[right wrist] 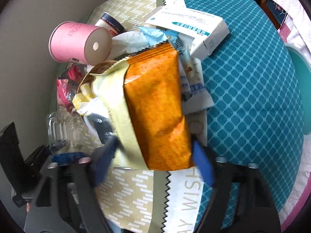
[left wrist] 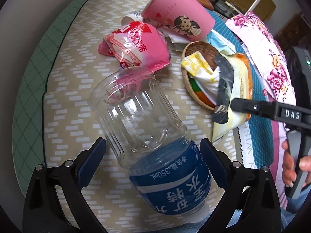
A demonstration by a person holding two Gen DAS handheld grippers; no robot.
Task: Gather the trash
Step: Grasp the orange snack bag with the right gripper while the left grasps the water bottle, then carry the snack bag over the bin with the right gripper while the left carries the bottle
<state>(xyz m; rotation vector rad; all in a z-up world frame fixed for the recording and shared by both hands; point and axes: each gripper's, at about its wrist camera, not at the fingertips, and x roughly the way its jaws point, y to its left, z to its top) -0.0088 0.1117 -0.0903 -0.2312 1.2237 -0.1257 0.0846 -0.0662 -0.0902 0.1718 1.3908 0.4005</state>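
Observation:
A clear plastic bottle [left wrist: 143, 136] with a blue label lies on the patterned cloth between the fingers of my left gripper [left wrist: 153, 153]. The jaws are open around its labelled end; the right pad is close to the label, the left one stands apart. My right gripper [right wrist: 155, 155] is open around the near end of an orange and cream snack bag [right wrist: 155, 104]. That bag also shows in the left wrist view [left wrist: 241, 89], with my right gripper's finger [left wrist: 252, 107] beside it. The bottle shows at the left of the right wrist view [right wrist: 62, 134].
A pink paper cup [left wrist: 180, 15] lies on its side at the back, also in the right wrist view [right wrist: 77, 42]. A pink wrapper [left wrist: 140, 46], a brown bowl [left wrist: 187, 89] with crumpled wrappers, a white box [right wrist: 190, 31] and a blue wrapper [right wrist: 155, 35] lie around. A teal rim [right wrist: 301, 97] is at the right.

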